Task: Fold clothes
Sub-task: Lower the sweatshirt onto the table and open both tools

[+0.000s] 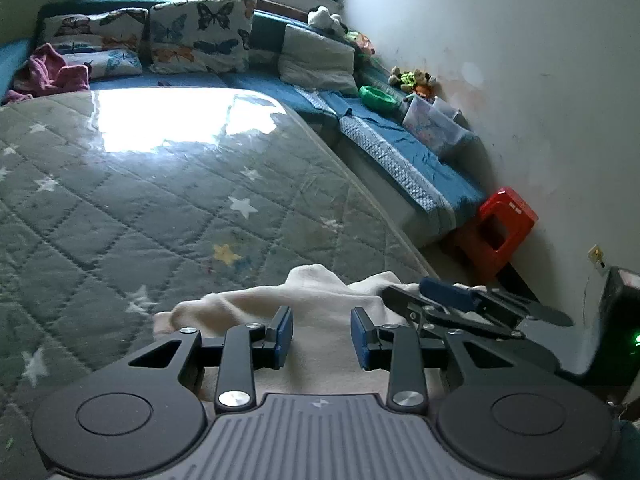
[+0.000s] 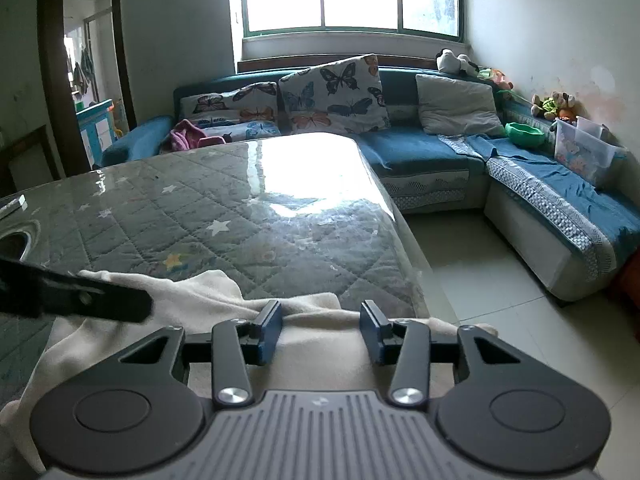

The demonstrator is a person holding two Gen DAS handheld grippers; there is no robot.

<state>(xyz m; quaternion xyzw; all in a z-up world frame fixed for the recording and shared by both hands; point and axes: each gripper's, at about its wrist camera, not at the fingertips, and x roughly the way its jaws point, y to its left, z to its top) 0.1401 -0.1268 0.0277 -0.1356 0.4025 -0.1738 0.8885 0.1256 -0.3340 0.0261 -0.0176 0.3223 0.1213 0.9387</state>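
Both my grippers, left [image 1: 322, 336] and right [image 2: 320, 332], hung spread and pinching nothing directly over the cream garment [image 2: 192, 300], which lay crumpled along the near edge of the quilted table [image 1: 120, 200], equally near each.

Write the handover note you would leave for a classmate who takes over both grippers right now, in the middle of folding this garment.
Left gripper: jaws open, over the cream garment, gripping nothing.
Right gripper: jaws open above the same cloth, nothing pinched.
The garment lies bunched at the near edge of the quilted table, part of it hanging over the edge.
Done: no neat fold shows.
Left: spread it flat, then fold it.
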